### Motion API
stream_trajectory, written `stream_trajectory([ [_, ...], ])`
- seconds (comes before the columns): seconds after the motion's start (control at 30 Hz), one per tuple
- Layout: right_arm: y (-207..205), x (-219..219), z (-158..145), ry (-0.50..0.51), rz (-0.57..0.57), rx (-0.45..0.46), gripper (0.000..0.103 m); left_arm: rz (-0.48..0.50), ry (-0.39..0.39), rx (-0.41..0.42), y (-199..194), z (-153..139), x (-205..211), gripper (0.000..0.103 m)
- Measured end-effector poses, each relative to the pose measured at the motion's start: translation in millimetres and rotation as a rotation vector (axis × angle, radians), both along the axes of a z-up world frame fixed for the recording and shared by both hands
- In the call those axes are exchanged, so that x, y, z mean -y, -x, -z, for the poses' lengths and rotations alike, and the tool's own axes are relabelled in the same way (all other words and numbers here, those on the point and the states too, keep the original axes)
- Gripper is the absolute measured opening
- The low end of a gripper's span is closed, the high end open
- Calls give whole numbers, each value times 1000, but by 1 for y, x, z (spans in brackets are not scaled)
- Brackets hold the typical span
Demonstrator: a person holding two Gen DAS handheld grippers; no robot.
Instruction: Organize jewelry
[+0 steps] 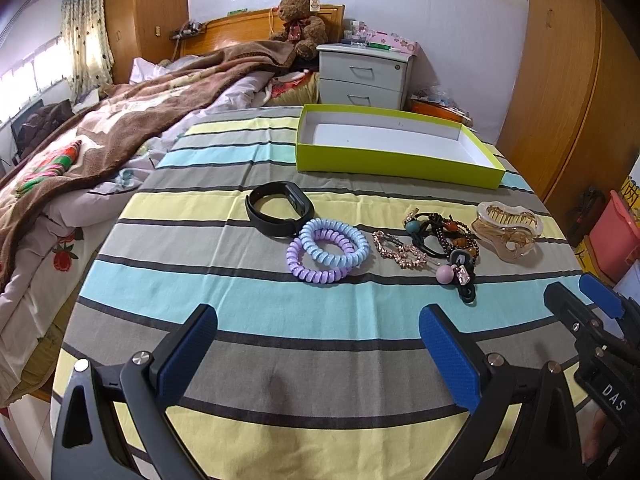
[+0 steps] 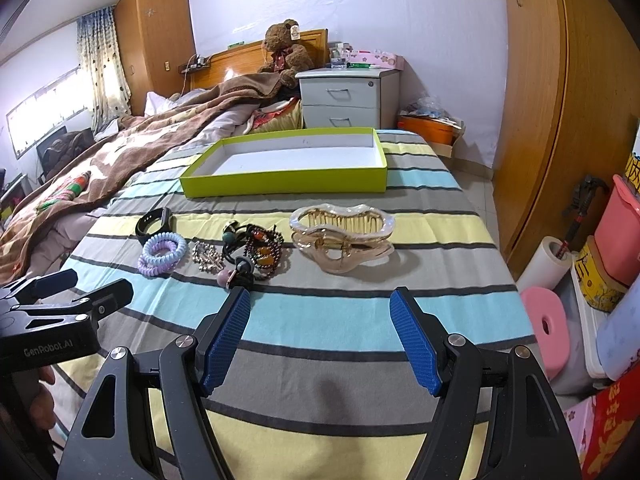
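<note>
Striped cloth [image 1: 280, 312] (bedroom), green box [image 1: 384, 160]

Both hand-held tools are matte black, angular frames with triangular cut-outs and round silver screws. The left gripper [image 1: 318, 354] and right gripper [image 2: 320, 338] carry blue, finely ribbed fingers [image 2: 226, 338]. White lettering marks their bodies.

The striped tablecloth [image 1: 280, 320] was matt woven cotton. The hair claw [image 2: 344, 240] looked like glossy translucent plastic, the coil hair ties [image 1: 328, 254] smooth shiny plastic, the wristband [image 1: 276, 208] matt rubber. The green box [image 1: 392, 160] was smooth card; the gripper pads [image 2: 226, 340] were ribbed.
</note>
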State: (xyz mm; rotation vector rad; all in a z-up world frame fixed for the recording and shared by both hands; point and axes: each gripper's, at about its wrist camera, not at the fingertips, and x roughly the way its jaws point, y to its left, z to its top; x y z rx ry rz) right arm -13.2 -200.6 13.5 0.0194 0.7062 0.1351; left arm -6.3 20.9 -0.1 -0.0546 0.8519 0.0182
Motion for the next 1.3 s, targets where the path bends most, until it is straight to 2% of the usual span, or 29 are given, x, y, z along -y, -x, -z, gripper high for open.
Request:
stream_trajectory([
  [0.2,-12,21,-7,-17,-22,25,72,34,43,-33,-15,4,-5,103],
  [0.4,-33,19,-13,15,-169,27,72,44,96,-35,-24,3,-21,103],
  [0.77,-74,-5,-4,86,-403,-71,72,54,106,-71,-44,3,-36,101],
  [0.9,-90,-10,3,110,-472,-137,72,43,121,-82,-51,4,-40,101],
  [0.97,-96,-10,6,128,-476,-163,65,45,129,-87,-54,5,-41,101],
  [1.1,-102,-14,12,177,-507,-208,64,39,147,-103,-60,6,-45,101],
  [1.13,-102,-15,13,192,-513,-220,60,35,152,-108,-62,7,-46,101],
  [1.17,-102,-15,14,199,-516,-231,52,29,155,-110,-63,7,-49,101],
  [1.23,-103,-15,13,210,-513,-254,45,9,163,-125,-67,9,-53,101],
  [1.3,-104,-12,10,162,-521,-286,38,-3,174,-138,-71,11,-55,101],
])
